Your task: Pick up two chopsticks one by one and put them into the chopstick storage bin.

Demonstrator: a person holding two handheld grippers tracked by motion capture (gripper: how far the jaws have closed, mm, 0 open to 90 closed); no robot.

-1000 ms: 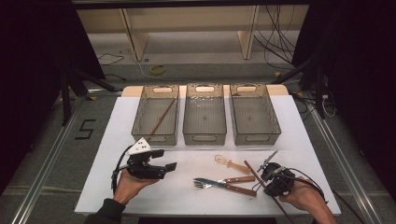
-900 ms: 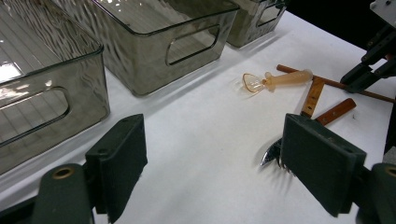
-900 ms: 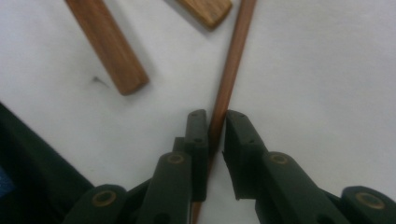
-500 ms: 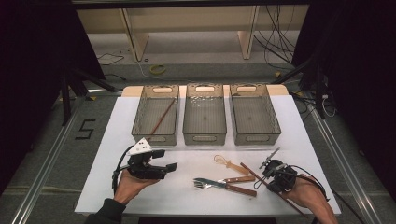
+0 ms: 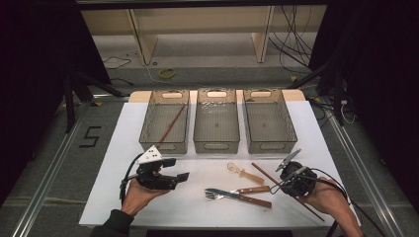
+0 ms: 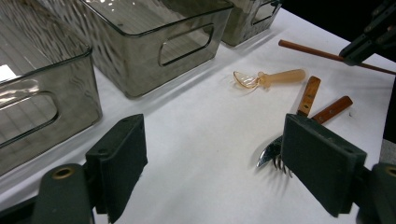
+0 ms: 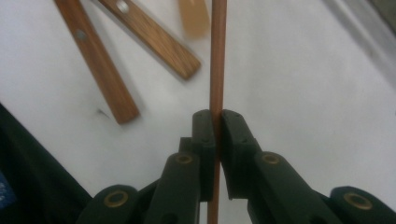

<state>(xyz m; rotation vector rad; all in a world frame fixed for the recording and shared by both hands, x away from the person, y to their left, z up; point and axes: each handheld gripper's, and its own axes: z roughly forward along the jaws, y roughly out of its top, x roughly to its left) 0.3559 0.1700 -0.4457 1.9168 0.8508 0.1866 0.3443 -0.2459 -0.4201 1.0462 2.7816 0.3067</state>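
Chopstick [image 7: 218, 56], thin, stiff and probably light, is lying on the tabletop [image 5: 197, 207] pinched between the right tool [image 7: 217, 122] jaws partway along, while the left tool [image 6: 210, 168] is hovering spread.

Left claw [image 5: 184, 176] gapes wide; right claw [image 7: 217, 122] is pinched closed
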